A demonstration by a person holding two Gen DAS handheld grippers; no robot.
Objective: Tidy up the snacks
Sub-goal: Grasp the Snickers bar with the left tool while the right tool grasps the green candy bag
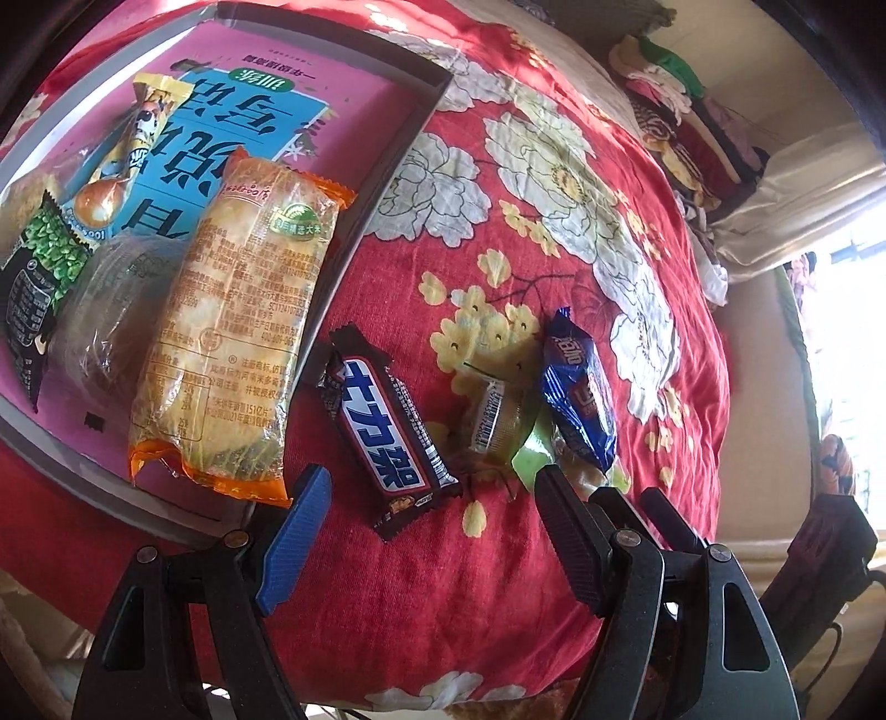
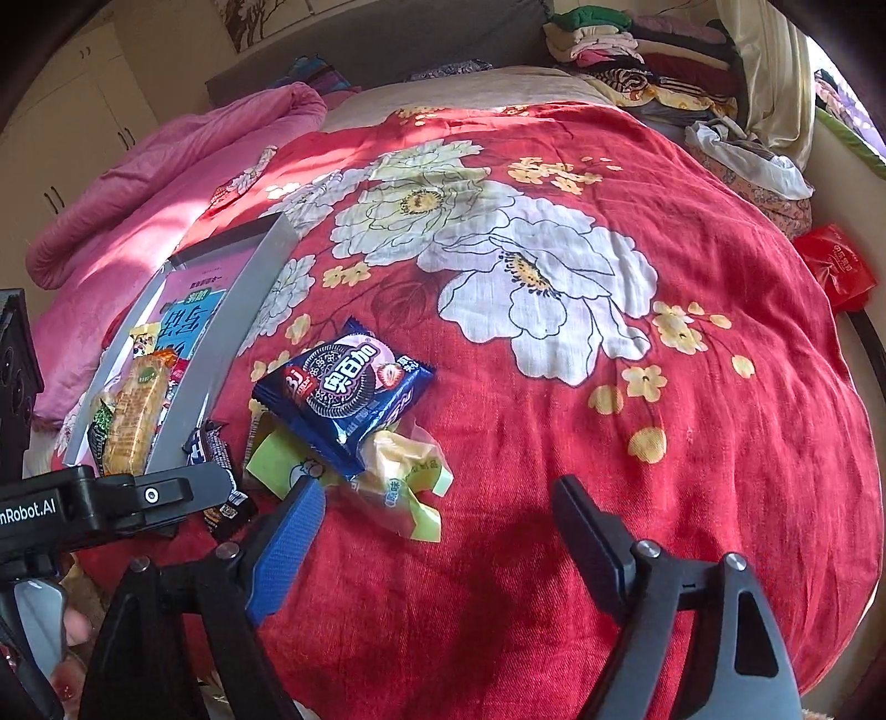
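A grey-rimmed box lid [image 1: 382,166] with a pink lining lies on the red floral bedspread at the left and holds several snacks, among them an orange rice cracker pack [image 1: 238,332]. A brown chocolate bar [image 1: 387,426], a blue Oreo pack [image 1: 578,387] and a yellow-green jelly cup [image 1: 498,421] lie on the bedspread beside the box. My left gripper [image 1: 432,487] is open just in front of the chocolate bar. My right gripper [image 2: 437,498] is open and empty, close to the jelly cup [image 2: 398,471] and the Oreo pack [image 2: 346,387]. The box [image 2: 243,299] shows at the left there.
A pink quilt [image 2: 166,183] lies behind the box. Folded clothes [image 2: 637,50] are stacked at the head of the bed. A red bag [image 2: 836,266] sits at the right edge of the bed. The left gripper's body [image 2: 111,498] shows at the right view's left edge.
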